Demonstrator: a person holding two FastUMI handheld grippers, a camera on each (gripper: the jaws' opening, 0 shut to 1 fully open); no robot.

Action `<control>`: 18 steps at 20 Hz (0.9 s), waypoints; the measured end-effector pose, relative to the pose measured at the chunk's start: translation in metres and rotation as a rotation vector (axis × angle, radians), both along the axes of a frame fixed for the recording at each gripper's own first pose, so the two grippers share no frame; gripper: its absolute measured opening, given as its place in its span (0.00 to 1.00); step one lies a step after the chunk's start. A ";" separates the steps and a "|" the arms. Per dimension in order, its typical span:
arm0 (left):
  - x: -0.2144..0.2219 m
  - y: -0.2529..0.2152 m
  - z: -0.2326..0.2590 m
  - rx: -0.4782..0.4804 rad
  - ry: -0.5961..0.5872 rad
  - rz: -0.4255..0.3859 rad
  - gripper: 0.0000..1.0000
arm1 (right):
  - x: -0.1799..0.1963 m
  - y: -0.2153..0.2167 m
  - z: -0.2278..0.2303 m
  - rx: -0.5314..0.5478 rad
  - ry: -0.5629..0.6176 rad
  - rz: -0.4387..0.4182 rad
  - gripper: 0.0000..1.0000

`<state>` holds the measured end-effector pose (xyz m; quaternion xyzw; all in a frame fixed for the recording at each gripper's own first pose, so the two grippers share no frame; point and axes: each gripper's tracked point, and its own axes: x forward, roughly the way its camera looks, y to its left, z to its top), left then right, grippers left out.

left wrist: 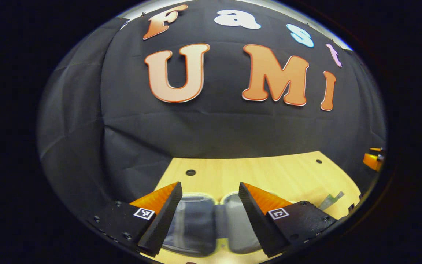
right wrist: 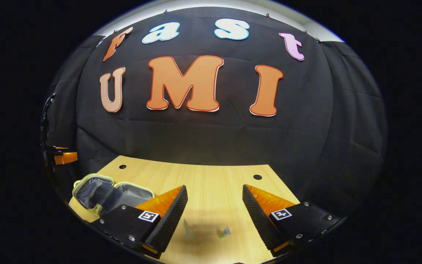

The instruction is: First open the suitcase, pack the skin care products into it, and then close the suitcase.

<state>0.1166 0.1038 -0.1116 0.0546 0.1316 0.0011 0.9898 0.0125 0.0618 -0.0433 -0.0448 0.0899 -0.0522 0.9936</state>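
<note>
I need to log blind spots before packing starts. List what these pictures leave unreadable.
- Suitcase interior, left gripper view: the left gripper fingers and the bottom edge cover much of both halves; whether anything lies inside is unclear.
- Skin care products, right gripper view: small and blurred between the right gripper fingers; kind and count unreadable.
- Sachet, left gripper view: near the edge, partly cut off.

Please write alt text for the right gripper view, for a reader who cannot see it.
The right gripper, jaws open, hovers over a wooden table with two small packets lying between its fingers. At left an open suitcase shows its grey lining.
</note>
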 end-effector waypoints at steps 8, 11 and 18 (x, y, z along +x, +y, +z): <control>0.012 -0.191 -0.033 -0.016 0.016 -0.106 0.96 | 0.010 -0.076 -0.024 0.042 0.062 0.027 0.96; 0.016 -0.248 -0.065 -0.015 0.060 -0.161 0.96 | 0.007 -0.099 -0.031 0.035 0.079 0.031 0.96; 0.006 -0.324 -0.156 0.020 0.167 -0.202 0.96 | 0.001 -0.141 -0.056 0.010 0.143 0.030 0.95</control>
